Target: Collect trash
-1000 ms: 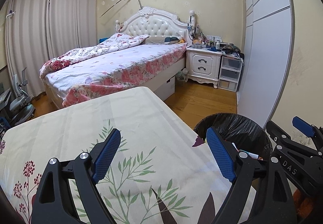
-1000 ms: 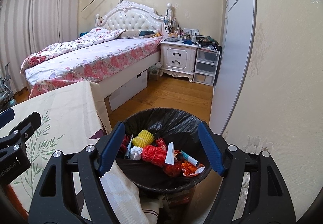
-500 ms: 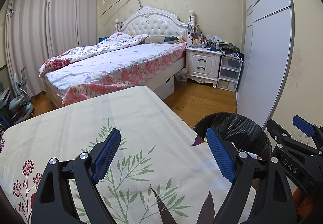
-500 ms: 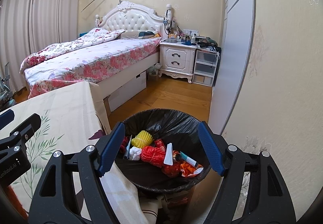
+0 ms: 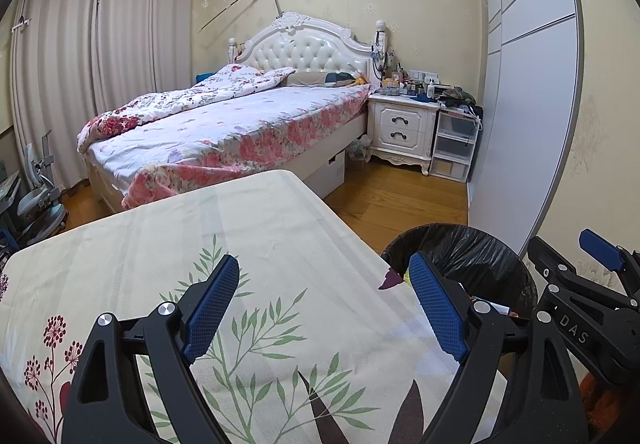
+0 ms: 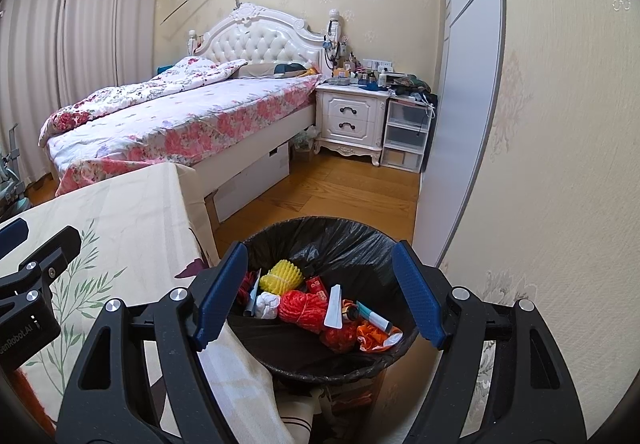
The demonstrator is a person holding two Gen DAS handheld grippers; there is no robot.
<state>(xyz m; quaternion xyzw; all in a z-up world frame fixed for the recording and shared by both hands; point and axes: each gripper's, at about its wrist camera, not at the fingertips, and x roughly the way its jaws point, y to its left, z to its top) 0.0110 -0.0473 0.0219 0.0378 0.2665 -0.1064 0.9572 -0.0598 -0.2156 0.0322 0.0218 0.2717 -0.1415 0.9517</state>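
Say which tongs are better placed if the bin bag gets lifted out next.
Right. The right tongs hang open directly over the black-bagged trash bin, while the left tongs sit open over the floral tablecloth, beside it.

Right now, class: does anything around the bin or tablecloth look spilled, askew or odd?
Nothing stands out. The trash sits inside the black-lined bin, none on its rim or on the visible floor, and the tablecloth lies flat and bare.
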